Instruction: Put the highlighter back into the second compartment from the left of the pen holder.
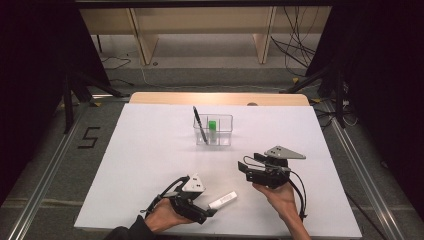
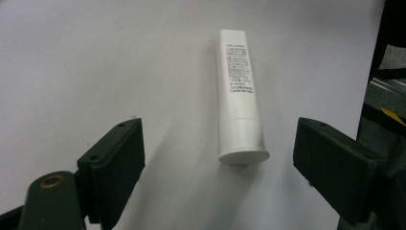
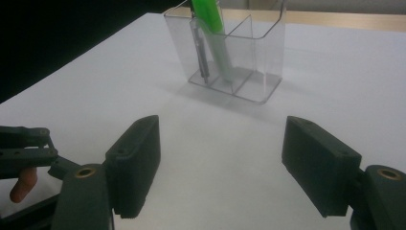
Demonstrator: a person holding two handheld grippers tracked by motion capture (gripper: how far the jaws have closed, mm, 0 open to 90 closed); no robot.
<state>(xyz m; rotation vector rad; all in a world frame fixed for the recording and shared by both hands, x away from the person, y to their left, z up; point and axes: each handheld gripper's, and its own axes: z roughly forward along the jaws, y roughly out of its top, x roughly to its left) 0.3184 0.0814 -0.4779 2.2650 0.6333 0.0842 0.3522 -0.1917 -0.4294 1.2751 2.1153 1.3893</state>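
A white tube (image 2: 237, 96) with small black print lies flat on the white table sheet (image 1: 150, 150), near the front edge (image 1: 222, 200). My left gripper (image 2: 220, 129) is open, and the tube's capped end lies between its jaws without touching either pad. In the high view the left gripper (image 1: 209, 210) points right at the tube. My right gripper (image 3: 222, 127) is open with nothing between its jaws, and it faces a clear plastic organizer (image 3: 234, 48). Held in a hand, the right gripper (image 1: 246, 167) is right of centre.
The organizer (image 1: 213, 130) stands mid-table with a black pen (image 1: 200, 124) leaning in it and a green marker (image 1: 212, 125) upright. A wooden strip (image 1: 220, 98) borders the far edge. Stands and cables flank the table on the floor.
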